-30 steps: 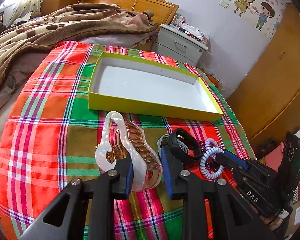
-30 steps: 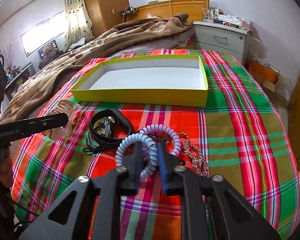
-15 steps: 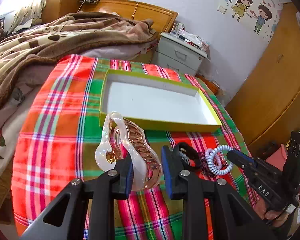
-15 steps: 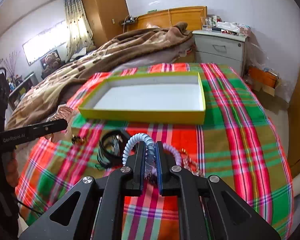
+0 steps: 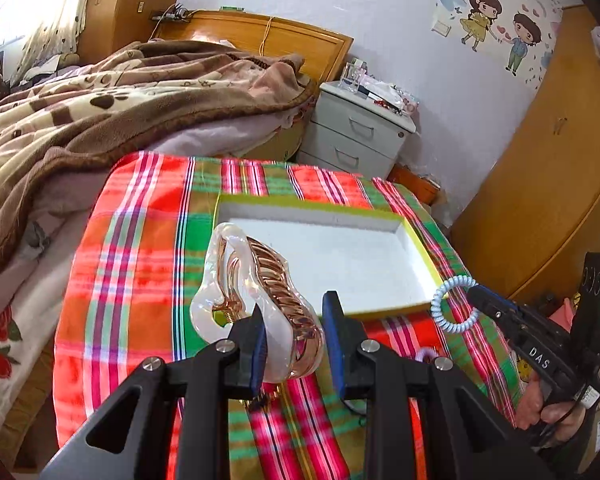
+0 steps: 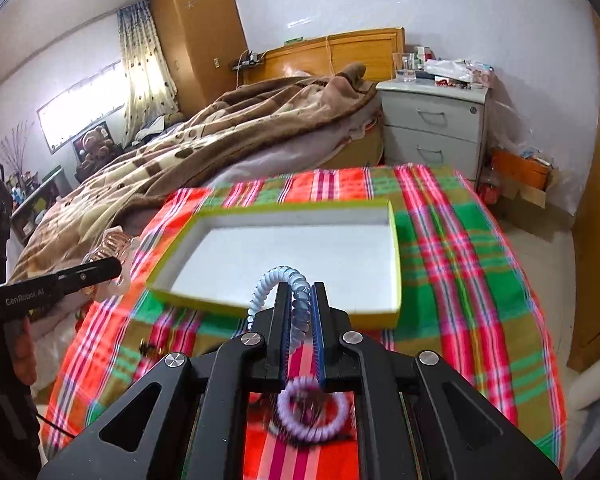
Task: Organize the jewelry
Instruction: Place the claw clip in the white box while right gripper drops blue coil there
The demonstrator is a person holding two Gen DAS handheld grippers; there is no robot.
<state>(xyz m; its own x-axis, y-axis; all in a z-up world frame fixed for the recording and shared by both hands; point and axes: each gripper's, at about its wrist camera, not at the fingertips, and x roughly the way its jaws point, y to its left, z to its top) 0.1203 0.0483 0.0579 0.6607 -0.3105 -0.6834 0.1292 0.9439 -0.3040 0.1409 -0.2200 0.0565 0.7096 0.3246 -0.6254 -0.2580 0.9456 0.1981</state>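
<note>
My left gripper [image 5: 294,316] is shut on a pearly white and rose-gold hair claw clip [image 5: 256,300], held above the plaid cloth, left of the box's near edge. My right gripper [image 6: 300,300] is shut on a pale blue spiral hair tie [image 6: 280,280], held above the near edge of the yellow box [image 6: 396,256]. The box, white inside, is empty; it also shows in the left wrist view [image 5: 420,248]. The blue tie [image 5: 452,304] and right gripper [image 5: 476,294] show at the right there. A lilac spiral tie [image 6: 312,416] lies on the cloth below my right gripper.
The table wears a red-green plaid cloth [image 6: 460,264]. A bed with a brown blanket [image 6: 220,140] stands behind it, a grey nightstand [image 6: 432,120] at the back right. A wooden wardrobe [image 5: 548,184] is on the right. Dark jewelry on the cloth is mostly hidden under the grippers.
Both grippers have risen off the cloth with their items and moved toward the box. The blue tie has left the black bracelet and chain behind on the cloth.
</note>
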